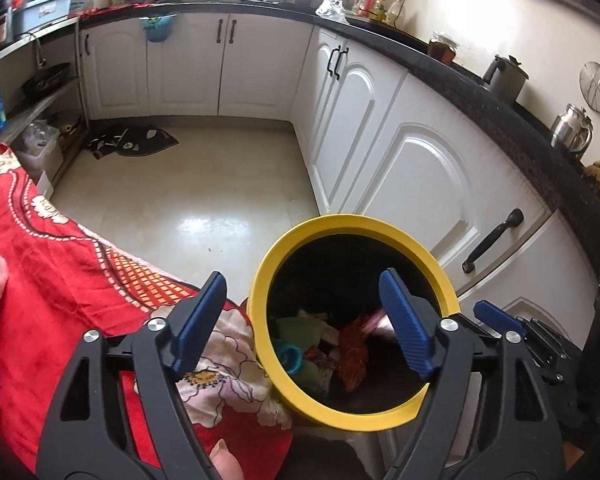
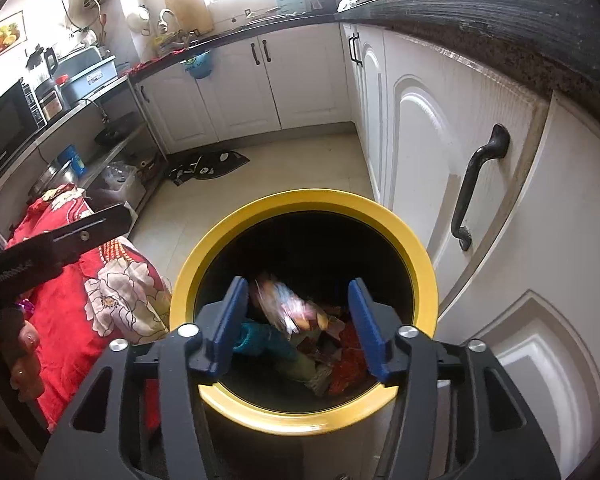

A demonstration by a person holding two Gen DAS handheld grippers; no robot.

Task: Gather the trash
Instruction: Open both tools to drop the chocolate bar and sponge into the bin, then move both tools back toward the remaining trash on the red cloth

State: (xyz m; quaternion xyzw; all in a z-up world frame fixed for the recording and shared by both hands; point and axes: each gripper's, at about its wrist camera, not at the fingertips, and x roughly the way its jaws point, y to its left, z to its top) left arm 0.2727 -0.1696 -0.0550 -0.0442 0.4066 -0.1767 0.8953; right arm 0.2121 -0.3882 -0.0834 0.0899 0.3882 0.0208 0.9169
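A yellow-rimmed bin (image 1: 260, 276) (image 2: 204, 248) with a dark inside stands on the floor by the white cabinets. It holds several scraps of trash (image 1: 352, 352) (image 2: 340, 364), red, green and teal. A blurred shiny wrapper (image 2: 286, 306) is in mid-air between the blue fingers of my right gripper (image 2: 298, 326), which is open right above the bin mouth; it also shows blurred in the left wrist view (image 1: 374, 322). My left gripper (image 1: 304, 320) is open and empty, over the bin's left rim. The right gripper's blue finger (image 1: 496, 316) shows at the bin's right edge.
A red floral cloth (image 1: 60, 264) (image 2: 80, 300) covers a surface left of the bin. White cabinets (image 1: 412, 176) (image 2: 428, 152) with black handles stand right of it under a dark counter. A dark mat (image 1: 132, 140) lies on the pale floor. Shelves with kitchenware stand at the left.
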